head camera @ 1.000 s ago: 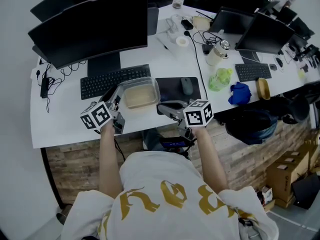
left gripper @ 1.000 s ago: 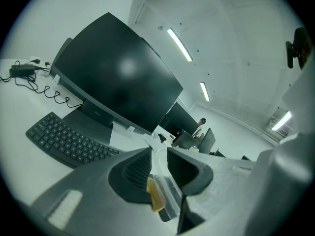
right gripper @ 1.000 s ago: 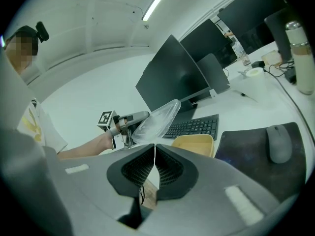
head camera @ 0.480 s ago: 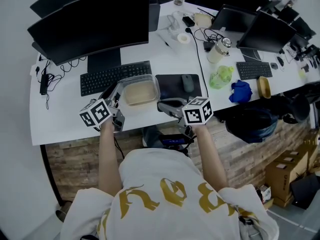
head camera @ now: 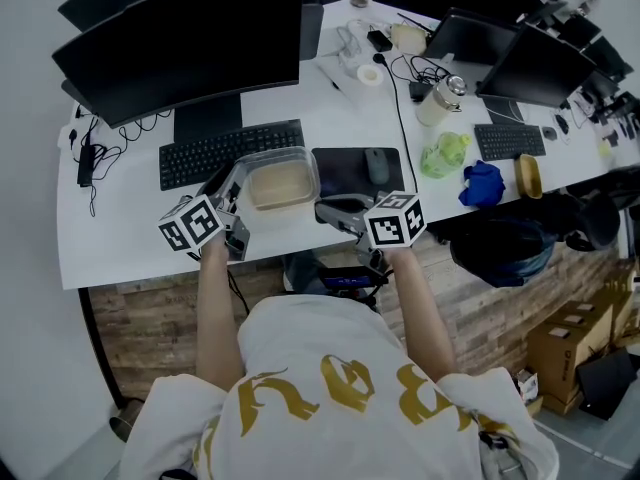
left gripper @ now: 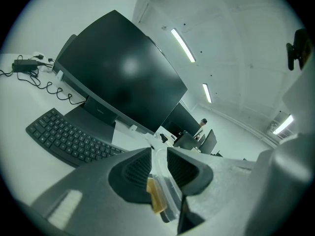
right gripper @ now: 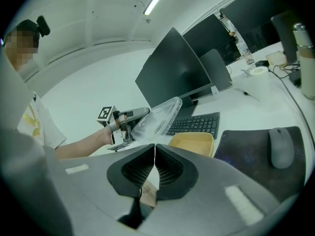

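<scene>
Left gripper (left gripper: 158, 165) jaws clamp lid (left gripper: 165, 191) rim, most of it cut off; right gripper view shows lid whole, tilted above tub (right gripper: 193, 142), ahead of right gripper (right gripper: 154, 162), jaws pressed together, empty

In the left gripper view the clear lid (left gripper: 158, 173) drops out of sight behind the jaws, and the tan sliver (left gripper: 154, 200) under it is too little to identify. In the right gripper view the jaws cover the tan container's (right gripper: 193, 142) near side, and the edge cuts off the bottle (right gripper: 306, 58). The clutter (head camera: 375, 43) far down the desk (head camera: 120, 238) is too small to name.
</scene>
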`<state>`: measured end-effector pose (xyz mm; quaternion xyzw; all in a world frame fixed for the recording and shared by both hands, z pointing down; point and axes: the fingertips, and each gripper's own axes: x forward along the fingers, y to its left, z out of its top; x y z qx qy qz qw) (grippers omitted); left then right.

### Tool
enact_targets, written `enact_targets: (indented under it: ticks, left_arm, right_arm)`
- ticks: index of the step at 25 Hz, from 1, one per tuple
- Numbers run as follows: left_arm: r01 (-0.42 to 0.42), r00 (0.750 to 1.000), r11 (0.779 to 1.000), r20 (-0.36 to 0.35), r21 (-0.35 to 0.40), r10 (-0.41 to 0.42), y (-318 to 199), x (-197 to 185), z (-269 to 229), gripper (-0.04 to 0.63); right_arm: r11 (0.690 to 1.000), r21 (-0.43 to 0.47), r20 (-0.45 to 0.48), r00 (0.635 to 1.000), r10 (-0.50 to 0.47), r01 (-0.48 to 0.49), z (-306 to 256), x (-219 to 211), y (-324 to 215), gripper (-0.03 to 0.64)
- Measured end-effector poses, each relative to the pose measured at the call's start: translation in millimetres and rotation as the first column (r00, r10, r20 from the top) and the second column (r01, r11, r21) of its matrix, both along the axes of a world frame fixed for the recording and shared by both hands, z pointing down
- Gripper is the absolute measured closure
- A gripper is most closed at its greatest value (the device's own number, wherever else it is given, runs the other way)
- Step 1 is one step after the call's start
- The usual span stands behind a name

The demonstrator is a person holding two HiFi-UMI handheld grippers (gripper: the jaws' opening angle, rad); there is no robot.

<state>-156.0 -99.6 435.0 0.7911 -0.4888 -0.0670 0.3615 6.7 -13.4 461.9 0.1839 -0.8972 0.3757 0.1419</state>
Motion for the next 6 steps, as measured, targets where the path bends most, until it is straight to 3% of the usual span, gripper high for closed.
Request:
enact_targets:
  ticks: [6]
  left_arm:
    - [-0.001, 1.0, 1.0, -0.001, -0.01, 0.001, -2.5, -0.5, 3.0, 0.5]
  right_arm:
    - [1.0, -0.01, -0.003, 1.0, -0.006, 0.005, 4.2, -2.3, -2.3, 0.586]
